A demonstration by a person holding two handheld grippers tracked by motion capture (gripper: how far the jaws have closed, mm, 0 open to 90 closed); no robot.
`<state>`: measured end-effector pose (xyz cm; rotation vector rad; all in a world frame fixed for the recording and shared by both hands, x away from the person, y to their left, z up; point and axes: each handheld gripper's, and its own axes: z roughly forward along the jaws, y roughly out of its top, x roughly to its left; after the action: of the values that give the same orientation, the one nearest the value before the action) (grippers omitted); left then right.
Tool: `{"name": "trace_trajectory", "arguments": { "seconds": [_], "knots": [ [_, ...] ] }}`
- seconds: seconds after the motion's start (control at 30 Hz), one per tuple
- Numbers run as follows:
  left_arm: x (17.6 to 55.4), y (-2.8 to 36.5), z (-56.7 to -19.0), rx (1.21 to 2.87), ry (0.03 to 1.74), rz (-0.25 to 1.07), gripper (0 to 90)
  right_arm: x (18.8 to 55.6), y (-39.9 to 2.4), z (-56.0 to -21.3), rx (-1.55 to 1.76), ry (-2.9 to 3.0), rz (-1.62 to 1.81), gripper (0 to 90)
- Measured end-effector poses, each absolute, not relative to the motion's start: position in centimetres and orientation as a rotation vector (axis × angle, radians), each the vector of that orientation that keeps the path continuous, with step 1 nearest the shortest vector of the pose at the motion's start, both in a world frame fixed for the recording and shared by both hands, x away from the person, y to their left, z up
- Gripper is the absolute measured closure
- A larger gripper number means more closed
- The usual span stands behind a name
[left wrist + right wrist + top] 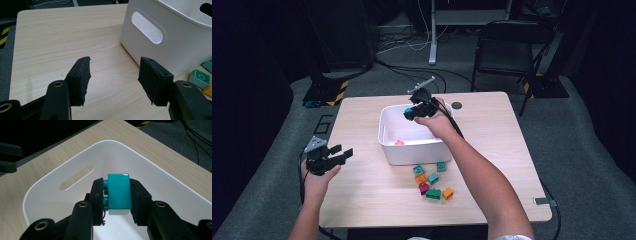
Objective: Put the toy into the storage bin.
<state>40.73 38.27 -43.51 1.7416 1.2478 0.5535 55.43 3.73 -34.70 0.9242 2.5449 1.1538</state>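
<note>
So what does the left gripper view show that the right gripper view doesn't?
Left gripper view: open jaws of the left gripper, nothing between them, and loose blocks lying on the table beside the bin. Right gripper view: the right gripper shut on a teal block, held over the bin's inside. Both: the white bin with its handle slot, and the wooden table.

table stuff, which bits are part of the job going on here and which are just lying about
Part of the job:
- right gripper, shut on a teal block over the white bin
- pink block in the bin
- loose blocks on the table
- left gripper, open and empty

Just lying about:
- folding chair
- cables on the floor
</note>
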Motion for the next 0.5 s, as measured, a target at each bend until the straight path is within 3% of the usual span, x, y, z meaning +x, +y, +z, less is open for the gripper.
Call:
{"name": "trace_trajectory", "arguments": {
  "seconds": [0.5],
  "knots": [
    [40.74, 38.3, -43.54, 1.74, 1.25, 0.553, 42.2, 56.2, 3.85, -35.49, 0.951, 2.557, 1.093, 62.5]
  ]
}}
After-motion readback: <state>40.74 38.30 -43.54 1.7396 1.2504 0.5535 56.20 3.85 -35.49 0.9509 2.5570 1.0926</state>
